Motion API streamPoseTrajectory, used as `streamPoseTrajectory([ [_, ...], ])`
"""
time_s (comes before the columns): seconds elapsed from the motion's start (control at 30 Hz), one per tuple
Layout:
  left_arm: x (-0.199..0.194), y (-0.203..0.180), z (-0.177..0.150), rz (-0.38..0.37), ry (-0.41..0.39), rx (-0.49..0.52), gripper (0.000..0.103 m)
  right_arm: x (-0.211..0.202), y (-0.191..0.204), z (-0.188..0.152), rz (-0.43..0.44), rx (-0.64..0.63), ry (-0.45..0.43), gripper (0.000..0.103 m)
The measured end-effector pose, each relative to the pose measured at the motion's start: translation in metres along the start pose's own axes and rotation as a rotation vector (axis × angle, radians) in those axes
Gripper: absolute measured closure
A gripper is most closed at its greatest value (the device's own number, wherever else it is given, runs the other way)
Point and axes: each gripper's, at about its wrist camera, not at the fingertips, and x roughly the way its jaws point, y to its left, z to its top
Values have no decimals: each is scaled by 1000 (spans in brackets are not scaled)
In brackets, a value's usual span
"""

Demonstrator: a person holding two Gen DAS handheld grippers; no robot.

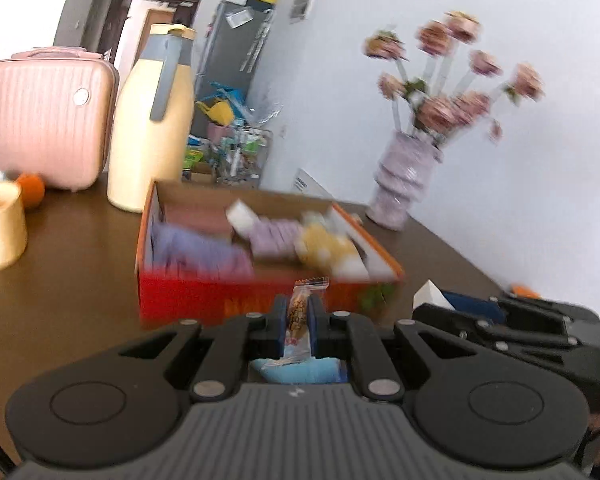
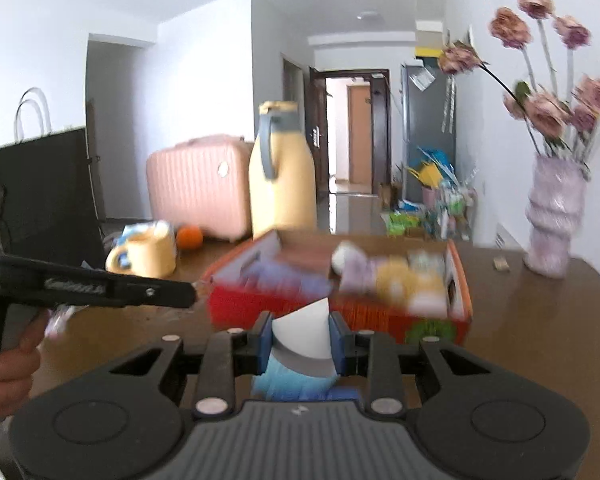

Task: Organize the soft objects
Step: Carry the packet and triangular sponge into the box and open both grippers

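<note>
- My left gripper (image 1: 299, 317) is clenched on a small wrapped snack packet (image 1: 300, 312), held upright just short of the orange box's (image 1: 188, 296) near wall.
- My right gripper (image 2: 300, 330) grasps a white sponge wedge (image 2: 305, 330), also just short of that wall.
- Box already holds a purple cloth (image 1: 198, 254) and a yellow plush toy (image 1: 324, 246).
- Step, as I judge it: carrying both items to the box.
- Next: clear the near wall, then let go over the bare patches inside.

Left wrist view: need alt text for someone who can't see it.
The left gripper is shut on a small wrapped snack, in front of an open red box of soft items on a brown table. Behind stand a cream jug, pink case and flower vase.
</note>
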Motion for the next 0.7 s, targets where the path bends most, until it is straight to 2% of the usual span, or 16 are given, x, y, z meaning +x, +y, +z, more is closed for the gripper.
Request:
streamPoseTrajectory([
  [0.07, 31, 8, 32, -5, 18, -34, 92, 38, -23, 29, 20, 43, 17, 74],
  [0.13, 75, 17, 66, -3, 69, -67, 92, 78, -46, 54, 32, 98, 52, 74],
  [0.2, 119, 26, 89, 37, 121, -88, 92, 116, -68, 73, 38, 149, 81, 74],
  [0.3, 179, 39, 109, 102, 193, -87, 92, 184, -104, 98, 11, 222, 152, 72],
  [0.4, 234, 54, 113, 110, 275, -107, 91, 248, -139, 106, 4, 331, 230, 70],
  [0.47, 257, 61, 111, 121, 304, -103, 83, 281, -152, 105, -9, 374, 252, 65],
  [0.5, 266, 64, 110, 129, 305, -100, 72, 295, -156, 104, -34, 376, 269, 55],
  [0.53, 272, 66, 110, 135, 299, -100, 67, 303, -155, 101, -51, 362, 285, 45],
  [0.57, 274, 68, 109, 136, 293, -97, 62, 310, -154, 98, -58, 337, 287, 44],
  [0.7, 277, 72, 110, 123, 280, -83, 58, 322, -151, 89, -74, 283, 294, 44],
])
